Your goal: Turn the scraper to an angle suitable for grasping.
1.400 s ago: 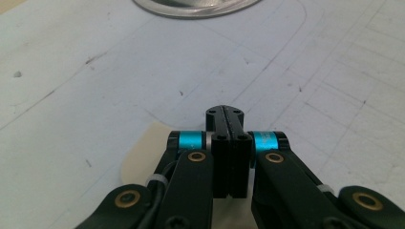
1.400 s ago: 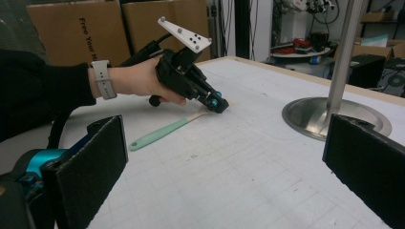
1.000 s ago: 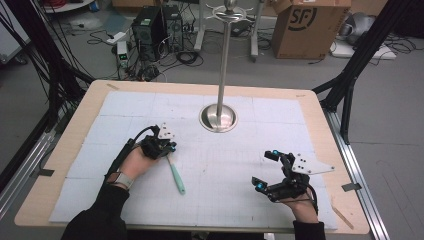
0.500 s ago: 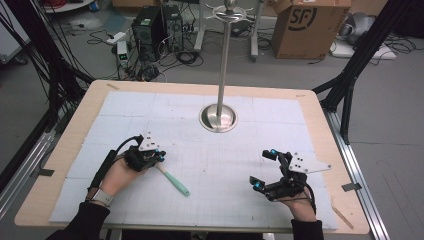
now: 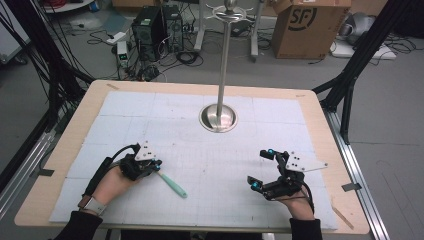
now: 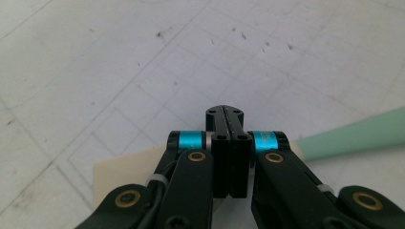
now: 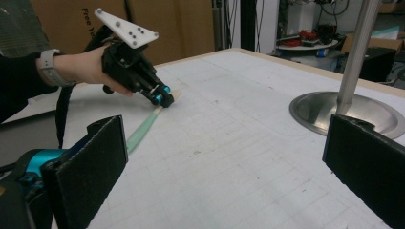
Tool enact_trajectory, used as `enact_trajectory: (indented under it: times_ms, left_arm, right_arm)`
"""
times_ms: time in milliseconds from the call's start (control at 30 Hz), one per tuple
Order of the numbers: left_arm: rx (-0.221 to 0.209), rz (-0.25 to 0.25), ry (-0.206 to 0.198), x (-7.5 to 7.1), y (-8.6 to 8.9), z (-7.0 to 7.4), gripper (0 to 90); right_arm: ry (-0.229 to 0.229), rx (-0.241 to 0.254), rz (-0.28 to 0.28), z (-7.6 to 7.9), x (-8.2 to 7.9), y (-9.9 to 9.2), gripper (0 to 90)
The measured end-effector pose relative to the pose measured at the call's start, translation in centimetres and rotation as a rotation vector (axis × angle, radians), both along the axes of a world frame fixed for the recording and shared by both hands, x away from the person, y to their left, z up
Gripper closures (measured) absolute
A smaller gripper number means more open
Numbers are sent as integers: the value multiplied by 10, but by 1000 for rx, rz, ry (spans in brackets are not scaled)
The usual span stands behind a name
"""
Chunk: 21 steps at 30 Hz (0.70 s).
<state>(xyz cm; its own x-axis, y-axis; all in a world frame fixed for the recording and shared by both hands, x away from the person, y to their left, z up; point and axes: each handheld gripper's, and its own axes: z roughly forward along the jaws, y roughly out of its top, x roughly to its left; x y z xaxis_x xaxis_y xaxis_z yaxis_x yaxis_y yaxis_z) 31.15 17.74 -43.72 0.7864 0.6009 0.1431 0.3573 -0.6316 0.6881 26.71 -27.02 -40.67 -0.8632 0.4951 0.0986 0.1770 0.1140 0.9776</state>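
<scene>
High view: one green spatula (image 5: 171,183) lies near the table's (image 5: 60,165) front-left, its head clenched in the left gripper (image 5: 152,166); right gripper (image 5: 261,169) gapes empty by the front-right. One stand (image 5: 218,117) mid-table.

Left gripper view: jaws pressed together over the cream head, handle (image 6: 353,136) trailing.

Right gripper view: spatula grasped but, I judge, not yet lifted.

The left tool (image 5: 156,166) has slid leftward and toward the table's (image 5: 60,150) near edge, dragging the pale green spatula (image 5: 172,183) along; the spatula's handle now points down-right from the closed jaws, lying flatter across the mat (image 5: 200,150).
</scene>
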Motion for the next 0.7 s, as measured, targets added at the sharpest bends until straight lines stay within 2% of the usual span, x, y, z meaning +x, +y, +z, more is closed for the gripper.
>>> enact_trajectory:
  times_ms: [33, 133, 167, 200, 367, 400, 500, 533, 567, 633, 700]
  left_arm:
    - [17, 2, -19, -6, 2, 0, 900]
    - [41, 4, -27, -14, 7, 1, 900]
    - [39, 22, -23, -21, 12, 1, 900]
    - [39, 22, -23, -21, 12, 1, 900]
    - [39, 52, -28, -42, 29, 1, 900]
    - [39, 52, -28, -42, 29, 1, 900]
    - [17, 73, -37, -47, 34, 0, 900]
    - [15, 79, -61, -49, 34, 0, 900]
    - [-7, 78, -88, -51, 35, 1, 900]
    - [-91, 58, -114, -62, 36, 7, 900]
    - [-94, 47, -112, -67, 36, 8, 900]
  right_arm:
    - [3, -1, 1, 0, 0, 0, 2]
    - [5, -3, 2, 0, -1, 0, 2]
    - [1, 0, 0, 0, -1, 0, 2]
    - [1, 0, 0, 0, -1, 0, 2]
    - [1, -2, -2, 0, -1, 0, 2]
    - [3, -4, -2, 0, -1, 0, 2]
    - [1, -9, 2, 0, -1, 1, 2]
    - [7, -9, 0, 0, -1, 2, 2]
    - [5, -7, 1, 0, 0, 2, 2]
    - [-1, -6, 1, 1, 0, 2, 2]
    - [2, -6, 4, 1, 0, 2, 2]
